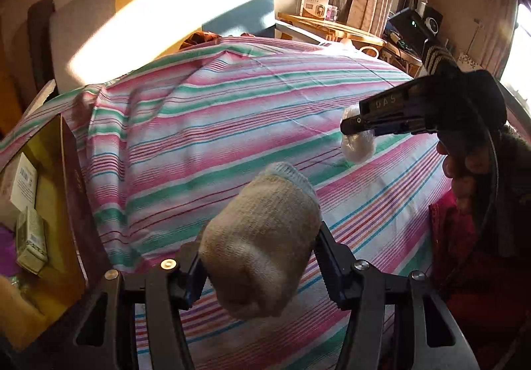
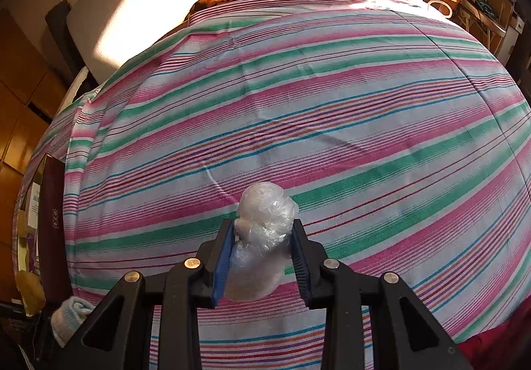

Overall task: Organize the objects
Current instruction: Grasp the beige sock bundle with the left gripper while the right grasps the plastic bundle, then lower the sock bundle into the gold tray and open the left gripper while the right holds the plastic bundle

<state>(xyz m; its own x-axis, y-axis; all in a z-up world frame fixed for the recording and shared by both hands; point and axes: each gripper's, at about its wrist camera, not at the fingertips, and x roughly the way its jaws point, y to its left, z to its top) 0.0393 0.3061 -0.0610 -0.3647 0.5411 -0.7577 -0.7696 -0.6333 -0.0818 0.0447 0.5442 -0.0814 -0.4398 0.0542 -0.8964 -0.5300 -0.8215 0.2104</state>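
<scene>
A rolled beige sock (image 1: 262, 234) with a pale blue cuff is held above the striped sheet (image 1: 232, 111), with my left gripper (image 1: 259, 257) shut on its sides. Its cuff end shows at the lower left of the right wrist view as the sock (image 2: 71, 313). My right gripper (image 2: 262, 227) is shut on a crumpled wad of clear plastic (image 2: 265, 220), which sticks out past the fingertips. In the left wrist view the right gripper (image 1: 356, 124) hangs at the right with the plastic wad (image 1: 360, 147) in it, held by a person's hand (image 1: 464, 164).
The bed's pink, green and white striped sheet (image 2: 332, 104) fills both views. At the left edge stands an open box (image 1: 71, 190) holding small cartons (image 1: 30, 237). A wooden table (image 1: 332, 26) with a carton and clutter lies beyond the bed. Red fabric (image 1: 451, 237) lies at the right.
</scene>
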